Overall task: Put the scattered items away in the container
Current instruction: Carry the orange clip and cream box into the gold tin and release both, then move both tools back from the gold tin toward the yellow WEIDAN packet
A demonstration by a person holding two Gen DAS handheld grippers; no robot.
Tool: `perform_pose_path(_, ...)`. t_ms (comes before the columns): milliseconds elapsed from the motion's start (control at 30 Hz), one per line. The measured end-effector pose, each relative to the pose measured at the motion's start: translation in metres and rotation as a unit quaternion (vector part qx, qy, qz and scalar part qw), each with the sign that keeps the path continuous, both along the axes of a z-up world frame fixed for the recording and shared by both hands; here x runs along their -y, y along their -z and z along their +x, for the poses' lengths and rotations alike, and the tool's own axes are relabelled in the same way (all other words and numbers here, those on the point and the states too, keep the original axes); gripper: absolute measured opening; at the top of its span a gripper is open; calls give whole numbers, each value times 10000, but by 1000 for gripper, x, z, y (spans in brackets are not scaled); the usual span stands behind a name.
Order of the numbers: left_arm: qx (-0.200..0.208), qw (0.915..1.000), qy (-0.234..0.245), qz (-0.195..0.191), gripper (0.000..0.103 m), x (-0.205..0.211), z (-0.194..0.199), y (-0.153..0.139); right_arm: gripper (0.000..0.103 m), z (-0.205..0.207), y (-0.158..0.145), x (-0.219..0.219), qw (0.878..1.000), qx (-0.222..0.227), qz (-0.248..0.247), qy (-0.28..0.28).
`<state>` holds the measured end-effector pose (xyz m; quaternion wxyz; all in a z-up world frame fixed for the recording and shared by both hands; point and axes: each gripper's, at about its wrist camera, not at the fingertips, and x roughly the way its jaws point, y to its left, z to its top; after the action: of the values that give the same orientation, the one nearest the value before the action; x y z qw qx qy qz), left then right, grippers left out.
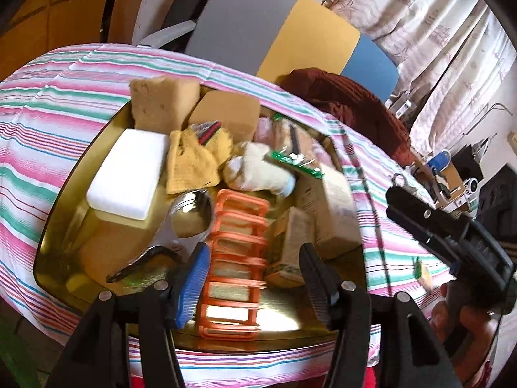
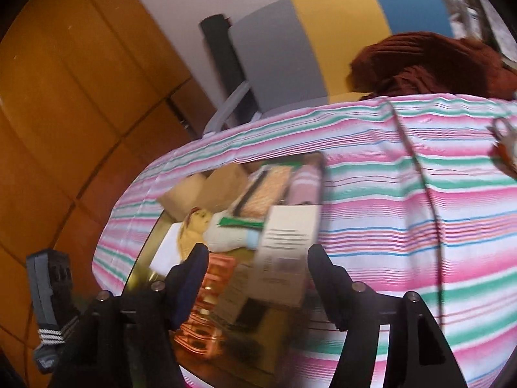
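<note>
— Two claws, both spread and both empty. The left claw [image 1: 252,274] hangs over the near end of the tray [image 1: 55,242], with the orange rack [image 1: 237,258] lying in the gap between its jaws, but the pads do not press on it.

— And the right one?

— The right claw [image 2: 258,278] stands wide over the tray's right side, with the box [image 2: 287,245] between its jaws, untouched as far as the blur lets me judge.

— So what could slip?

— I'd say the rack. Its near end juts over the tray's near rim, toward the counter's near edge; a nudge from a lowering jaw could tip it out onto the striped cloth [image 1: 48,123].

— The pile itself?

— Crowded. White block [image 1: 129,174], sponges [image 1: 164,100], yellow rag [image 1: 194,161], sock [image 1: 255,168] and spoon [image 1: 190,213] all lie loosely stacked in the tray, touching one another. The box leans over the right rim, so a knock could send it off.

— Anything still out?

— A small pale item [image 1: 423,271] on the cloth, right of the tray near the counter's right edge; what it is, I cannot tell. Keys [image 2: 504,142] lie far right too. Reaching across with the right claw could drag the cloth and shift the tray.
</note>
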<state>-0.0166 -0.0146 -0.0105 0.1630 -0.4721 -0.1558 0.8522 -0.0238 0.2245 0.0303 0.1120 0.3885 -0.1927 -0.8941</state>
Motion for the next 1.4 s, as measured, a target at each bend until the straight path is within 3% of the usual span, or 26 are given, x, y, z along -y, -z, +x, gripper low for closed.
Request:
perform_pose_path(700, -235, 9896, 1350, -437, 58, -125, 14, -22, 69, 38, 34, -111, 9913, 504, -35, 1218)
perform_pose_path(1400, -21, 9777, 2020, -577, 58, -194, 27, -7, 77, 43, 13, -152, 9782, 270, 1333, 1570)
